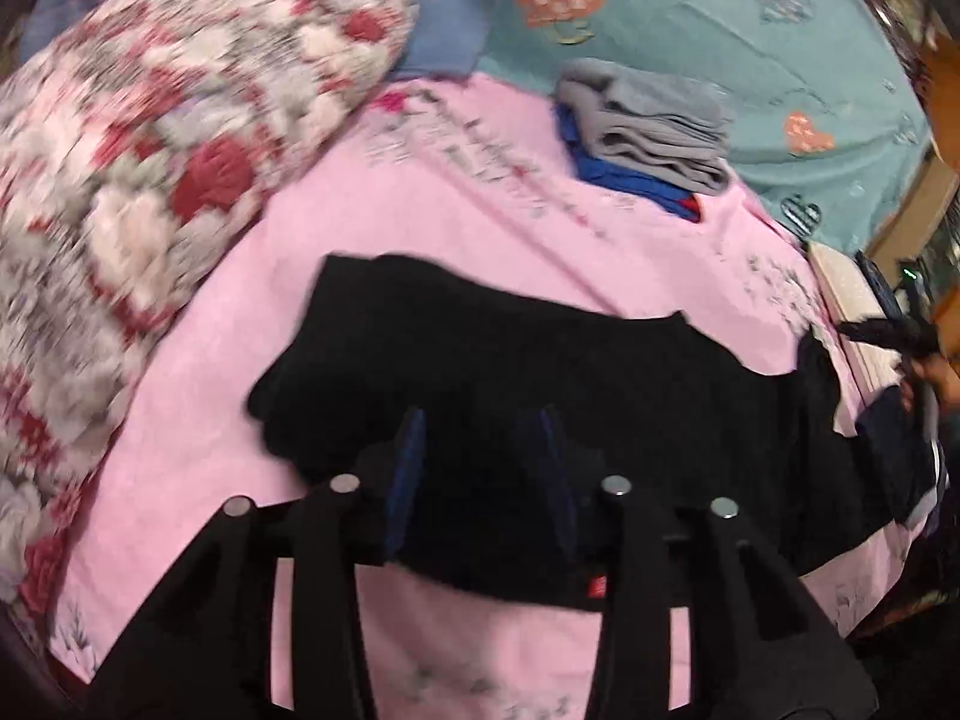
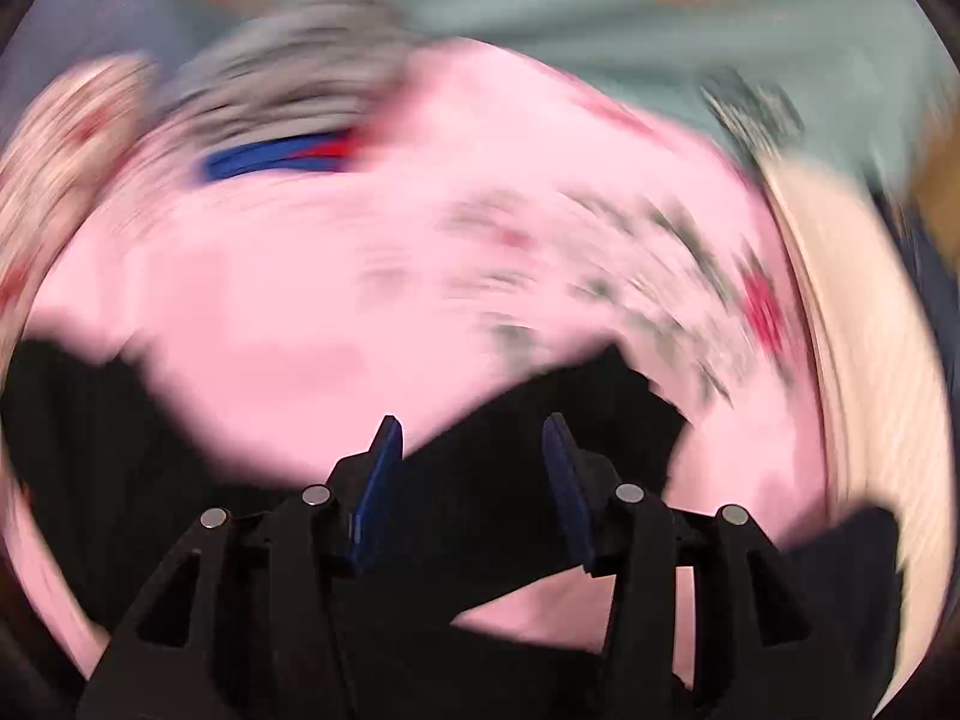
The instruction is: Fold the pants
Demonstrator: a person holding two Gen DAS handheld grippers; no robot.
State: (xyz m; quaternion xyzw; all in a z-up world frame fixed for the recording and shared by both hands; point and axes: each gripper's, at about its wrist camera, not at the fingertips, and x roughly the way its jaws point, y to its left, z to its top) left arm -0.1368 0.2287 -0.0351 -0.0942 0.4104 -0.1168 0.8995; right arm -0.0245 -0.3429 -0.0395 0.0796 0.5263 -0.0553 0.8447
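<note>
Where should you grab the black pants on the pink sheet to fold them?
Probably the left end of the black pants, coming down from above. They lie flat on the pink sheet, and that end's edge shows clearly, so a pinch there could lift it across. The open left tool hovers over them.

Bare pink sheet (image 1: pixel 252 276) lies open between floral pillow (image 1: pixel 150 138) and folded stack (image 1: pixel 648 120)

Left gripper (image 1: pixel 480 438) and right gripper (image 2: pixel 474 444): black plastic linkage frames, round silver pivot pins, blue-padded jaws.

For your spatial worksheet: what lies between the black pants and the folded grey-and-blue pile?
Only bare pink sheet separates black pants from pile, in the left wrist view.
</note>
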